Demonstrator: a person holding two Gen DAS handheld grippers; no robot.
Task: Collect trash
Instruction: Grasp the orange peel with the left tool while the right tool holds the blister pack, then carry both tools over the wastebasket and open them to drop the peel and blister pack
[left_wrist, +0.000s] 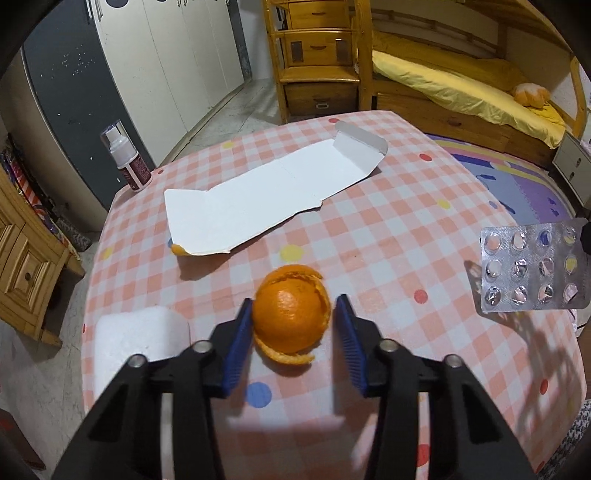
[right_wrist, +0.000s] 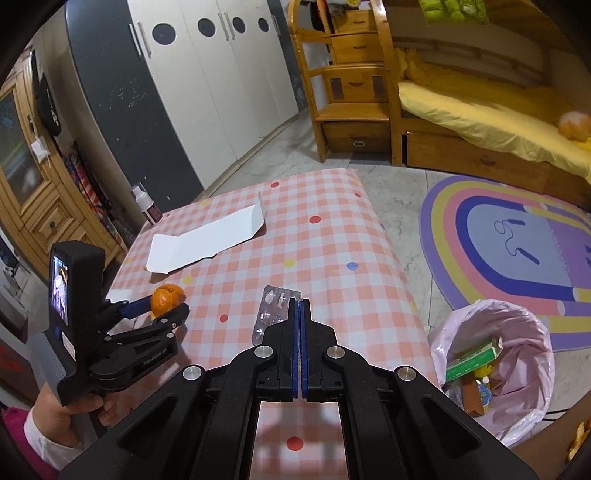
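An orange peel (left_wrist: 291, 314), curled into a ball, lies on the checked tablecloth (left_wrist: 369, 229). My left gripper (left_wrist: 294, 301) is open with its blue pads on either side of the peel, the left pad touching it, the right pad a little apart. It also shows in the right wrist view (right_wrist: 162, 306). My right gripper (right_wrist: 299, 301) is shut on an empty silver blister pack (right_wrist: 275, 310) and holds it above the table; the pack shows in the left wrist view (left_wrist: 533, 266). A flattened white carton (left_wrist: 266, 192) lies further back.
A white spray bottle (left_wrist: 127, 162) stands at the table's far left corner. A white foam block (left_wrist: 136, 343) lies near the left gripper. A bin with a pink liner (right_wrist: 495, 369) holding trash stands on the floor right of the table. Another peel piece (left_wrist: 179, 249) pokes from under the carton.
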